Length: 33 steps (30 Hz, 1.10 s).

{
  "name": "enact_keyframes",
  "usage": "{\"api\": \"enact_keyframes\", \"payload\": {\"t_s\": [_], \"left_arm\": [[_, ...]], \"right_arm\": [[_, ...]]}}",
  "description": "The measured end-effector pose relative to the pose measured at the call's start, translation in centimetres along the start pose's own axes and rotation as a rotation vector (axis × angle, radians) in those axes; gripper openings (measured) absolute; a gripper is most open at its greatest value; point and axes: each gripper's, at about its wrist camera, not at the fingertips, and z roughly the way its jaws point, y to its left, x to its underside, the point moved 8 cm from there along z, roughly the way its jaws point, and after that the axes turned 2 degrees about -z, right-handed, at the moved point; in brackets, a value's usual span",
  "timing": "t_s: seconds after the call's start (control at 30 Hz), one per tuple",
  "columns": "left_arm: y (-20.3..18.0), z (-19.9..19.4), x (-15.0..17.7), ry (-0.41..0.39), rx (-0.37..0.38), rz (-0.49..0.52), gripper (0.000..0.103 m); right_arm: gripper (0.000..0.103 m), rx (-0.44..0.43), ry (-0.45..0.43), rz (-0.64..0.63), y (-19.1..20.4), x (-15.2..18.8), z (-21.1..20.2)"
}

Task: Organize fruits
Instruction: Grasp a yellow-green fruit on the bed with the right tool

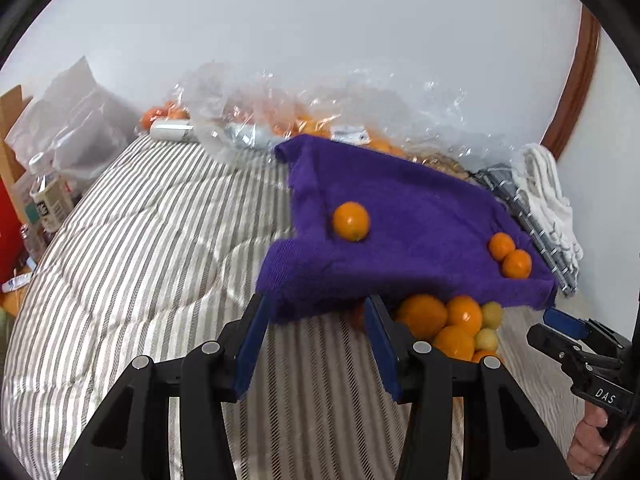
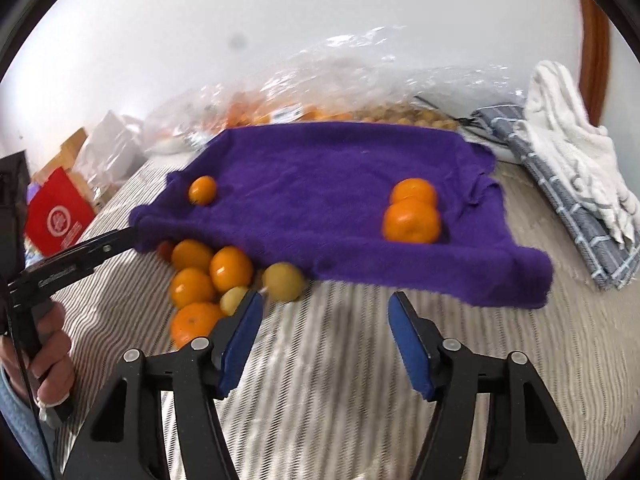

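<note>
In the left wrist view your left gripper (image 1: 316,320) stands wide open with its tips at the near edge of the purple cloth (image 1: 400,216), holding nothing; a lone orange (image 1: 351,221) and a pair of oranges (image 1: 510,255) sit on the cloth, and the fruit pile (image 1: 452,324) lies on the striped bedding (image 1: 140,260) just under that edge, so keep the cloth level or they will likely roll. In the right wrist view your right gripper (image 2: 326,320) is equally wide open and empty, short of the cloth's front edge, with the pile to its left; I'd pick from the pile first, closing gently on one fruit.
</note>
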Motion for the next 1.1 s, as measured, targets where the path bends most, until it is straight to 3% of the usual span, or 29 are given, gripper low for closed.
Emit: {"api": "enact_keyframes", "payload": {"t_s": [0.2, 0.43, 0.6, 0.7, 0.87, 1.1], "left_arm": [[0.6, -0.6, 1.1, 0.023, -0.005, 0.001, 0.047], [0.9, -0.2, 1.3, 0.051, 0.002, -0.012, 0.047], [0.6, 0.0, 1.4, 0.059, 0.006, -0.001, 0.047], [0.2, 0.0, 1.5, 0.060, 0.018, 0.014, 0.047], [-1.7, 0.5, 1.7, 0.085, 0.067, 0.067, 0.047], [-3.5, 3.0, 1.3, 0.139, -0.006, 0.109, 0.045]], "right_arm": [[0.047, -0.021, 0.056, -0.016, 1.1, -0.1, 2.4], [0.046, -0.097, 0.099, 0.046, 1.2, -1.3, 4.7], [0.027, -0.099, 0.109, 0.046, 1.3, -1.2, 5.6], [0.027, -0.113, 0.105, 0.046, 1.1, -1.1, 5.1], [0.027, -0.021, 0.034, -0.007, -1.3, -1.3, 2.8], [0.027, -0.015, -0.001, -0.021, -4.2, -0.5, 1.6]]}}
